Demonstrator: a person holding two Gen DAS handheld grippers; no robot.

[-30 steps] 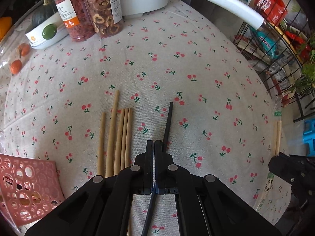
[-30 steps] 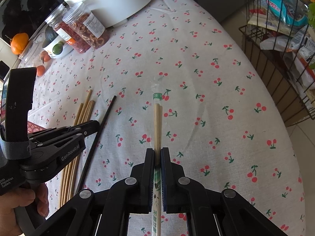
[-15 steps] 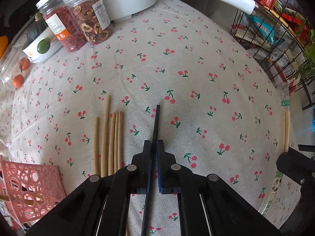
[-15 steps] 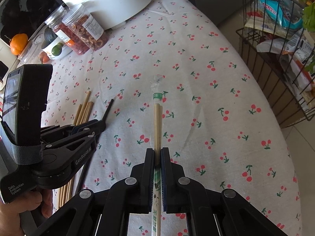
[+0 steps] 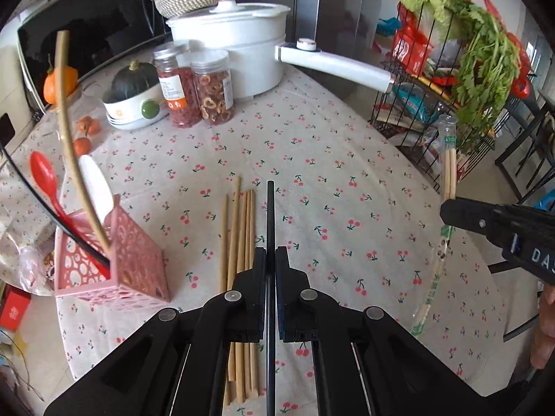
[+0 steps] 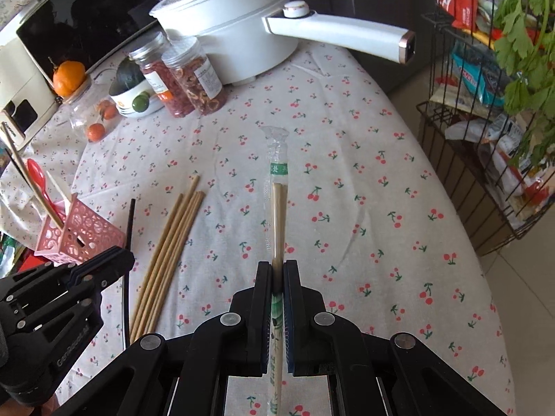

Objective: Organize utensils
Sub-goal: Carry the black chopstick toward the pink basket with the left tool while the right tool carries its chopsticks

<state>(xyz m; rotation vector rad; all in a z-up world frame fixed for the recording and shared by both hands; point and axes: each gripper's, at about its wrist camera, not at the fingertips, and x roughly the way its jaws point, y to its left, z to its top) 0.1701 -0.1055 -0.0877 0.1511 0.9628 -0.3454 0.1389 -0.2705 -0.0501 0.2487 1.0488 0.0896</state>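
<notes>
Cherry-print cloth covers the table [image 5: 347, 159], with jars and a white pot at the back. Inside the pink holder [image 5: 114, 270] already stand a red spoon [image 5: 43, 176], a white spoon and some chopsticks, so part of the sorting looks done. The left gripper [image 5: 270, 260] has its jaws closed on a black chopstick [image 5: 270, 208], the right gripper [image 6: 276, 274] on a wrapped chopstick pair [image 6: 277, 215]; both are lifted above the cloth. Five bamboo chopsticks [image 5: 242, 235] lie loose beside the holder and remain to be put in.

both tongs have risen, lifting the black chopstick [image 5: 270, 208] and wrapped chopsticks [image 6: 277, 215].
</notes>
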